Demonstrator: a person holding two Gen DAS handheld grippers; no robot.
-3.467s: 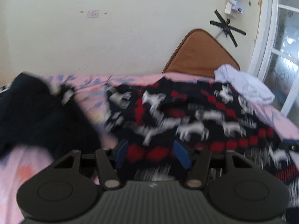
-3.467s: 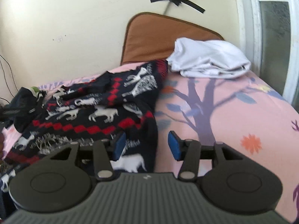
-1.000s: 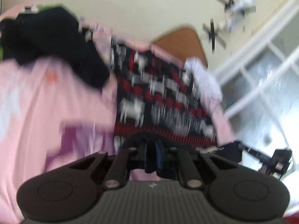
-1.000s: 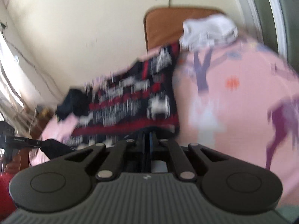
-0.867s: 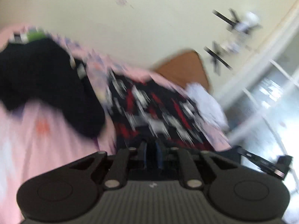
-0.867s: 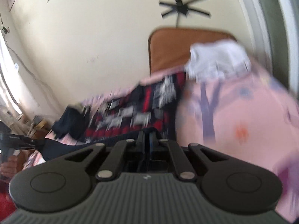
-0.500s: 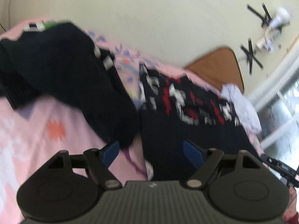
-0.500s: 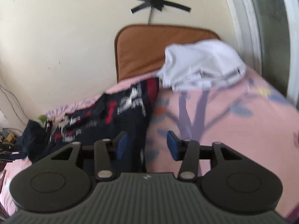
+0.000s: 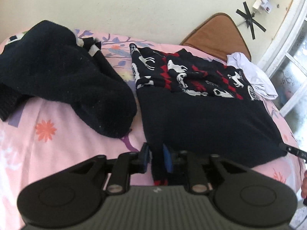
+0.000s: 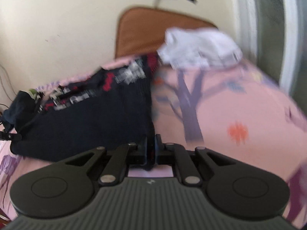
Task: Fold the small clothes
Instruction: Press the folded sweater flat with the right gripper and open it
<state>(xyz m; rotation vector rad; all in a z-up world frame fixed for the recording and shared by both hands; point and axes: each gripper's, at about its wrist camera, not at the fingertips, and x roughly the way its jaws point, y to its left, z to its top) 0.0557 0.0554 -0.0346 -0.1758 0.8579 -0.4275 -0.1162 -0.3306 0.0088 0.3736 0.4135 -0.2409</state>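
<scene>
Left view: left tool (image 9: 155,156) closing on the sweater (image 9: 201,115) near-left corner, fabric between the pads; sweater lies mid-bed (image 9: 48,153), likely gripped for the next fold. Only this view shows the black garment (image 9: 63,80) at left.
Right view: right tool (image 10: 151,150) pinches the near-right corner; blurred; shows bare bed at right.

Both wrist views low, close, facing wall; share sweater (image 9: 201,115), right view blurred.

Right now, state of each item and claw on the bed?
Patterned sweater: near half folded back, plain dark side up.
Dark garment: unfolded heap, left of sweater.
White garment: crumpled by the brown cushion.
Left claw: closing on sweater's near corner.
Right claw: shut on sweater's other near corner.
</scene>
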